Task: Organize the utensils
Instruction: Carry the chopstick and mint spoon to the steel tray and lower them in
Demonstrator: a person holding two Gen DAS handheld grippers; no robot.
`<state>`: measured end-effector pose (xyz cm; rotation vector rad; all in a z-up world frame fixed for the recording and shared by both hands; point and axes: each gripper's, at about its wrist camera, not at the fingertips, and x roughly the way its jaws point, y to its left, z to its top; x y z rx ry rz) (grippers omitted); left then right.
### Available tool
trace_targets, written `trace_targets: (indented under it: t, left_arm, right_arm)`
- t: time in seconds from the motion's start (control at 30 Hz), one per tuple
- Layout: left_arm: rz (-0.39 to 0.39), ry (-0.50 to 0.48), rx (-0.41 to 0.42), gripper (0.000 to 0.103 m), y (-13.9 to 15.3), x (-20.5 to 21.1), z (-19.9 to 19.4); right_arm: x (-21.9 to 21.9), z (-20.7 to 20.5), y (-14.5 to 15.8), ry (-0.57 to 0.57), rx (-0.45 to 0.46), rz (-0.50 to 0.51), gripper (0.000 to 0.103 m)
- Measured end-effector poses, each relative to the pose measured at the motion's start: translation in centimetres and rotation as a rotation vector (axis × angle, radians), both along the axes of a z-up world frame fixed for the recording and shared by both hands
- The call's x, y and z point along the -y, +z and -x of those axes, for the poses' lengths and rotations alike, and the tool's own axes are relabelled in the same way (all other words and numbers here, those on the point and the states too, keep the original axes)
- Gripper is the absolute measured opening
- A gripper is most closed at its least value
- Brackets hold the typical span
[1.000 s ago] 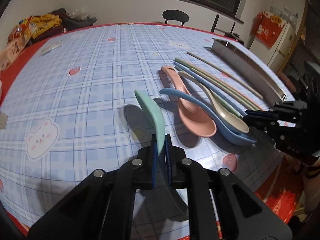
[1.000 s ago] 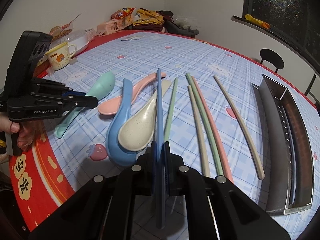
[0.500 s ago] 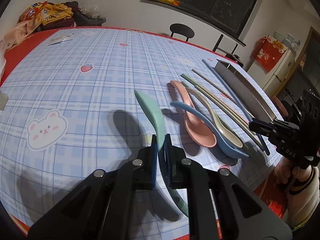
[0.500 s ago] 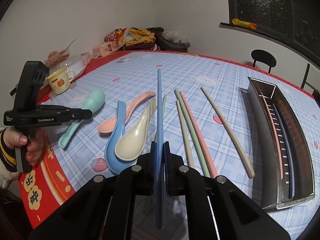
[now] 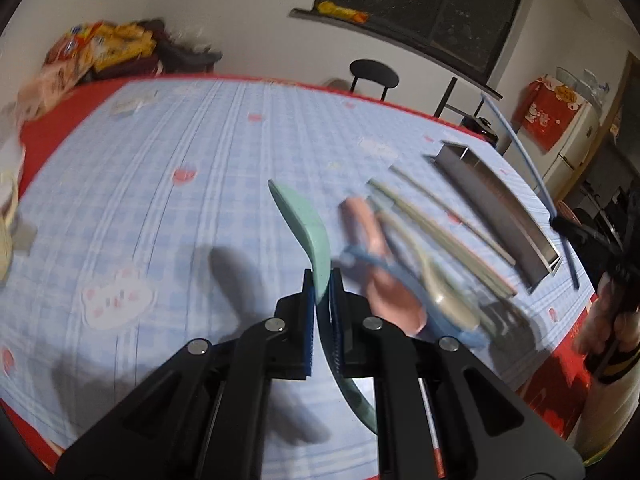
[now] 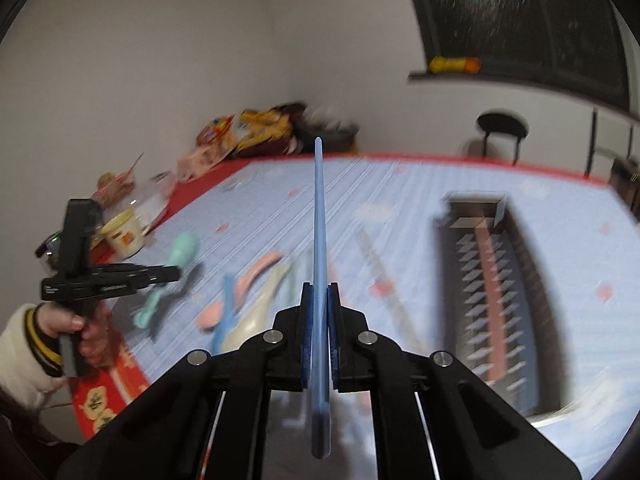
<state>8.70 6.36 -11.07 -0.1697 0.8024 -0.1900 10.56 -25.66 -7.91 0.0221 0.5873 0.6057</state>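
The sorting looked barely begun: in the right wrist view the steel tray (image 6: pixel 516 408) at the right of the frame held what seemed a single pinkish piece, too blurred to name, while most utensils lay on the checked tablecloth (image 5: pixel 160 200). Two pieces were in hand. The left gripper (image 5: pixel 322 292) was clamped on the mint-green spoon (image 5: pixel 308 232), its bowl raised toward the frame's centre and its handle running down past the jaws, clear of the cloth. The right gripper (image 6: pixel 319 304) was clamped on the blue chopstick (image 6: pixel 319 220), a thin straight stick pointing up the middle of its frame, held just left of the tray. Left on the cloth were the pink spoon (image 5: pixel 376 268), the blue spoon (image 5: pixel 404 284), a cream spoon (image 5: pixel 436 280) and several pale chopsticks (image 5: pixel 432 220), bunched together at centre right.
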Motion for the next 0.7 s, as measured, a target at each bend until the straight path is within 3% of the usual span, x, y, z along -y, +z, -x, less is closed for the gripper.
trace_targets:
  t: [0.1,0.23,0.37,0.5,0.7]
  left_arm:
    - [-0.015,-0.036,0.035,0.011,2.1,2.5,-1.5]
    - [-0.032,-0.1,0.059,0.011,4.2,7.2,-4.1]
    - [-0.067,-0.194,0.069,0.011,5.3,13.5,-7.4]
    - [-0.032,-0.263,0.05,0.011,5.2,19.1,-11.1]
    - [-0.007,-0.243,0.004,0.011,3.3,24.3,-16.0]
  right_arm:
    - [2.9,-2.2,0.7,-0.077,0.019,0.005,0.008]
    - [6.8,-4.1,-0.9,-0.167,-0.007,-0.037,0.008]
    - [8.7,-4.7,-2.3,-0.22,-0.034,-0.004,0.008]
    - [9.7,-5.4,-3.2,-0.268,-0.064,0.016,0.008]
    - [10.8,-6.4,-4.2,-0.315,-0.1,0.003,0.008]
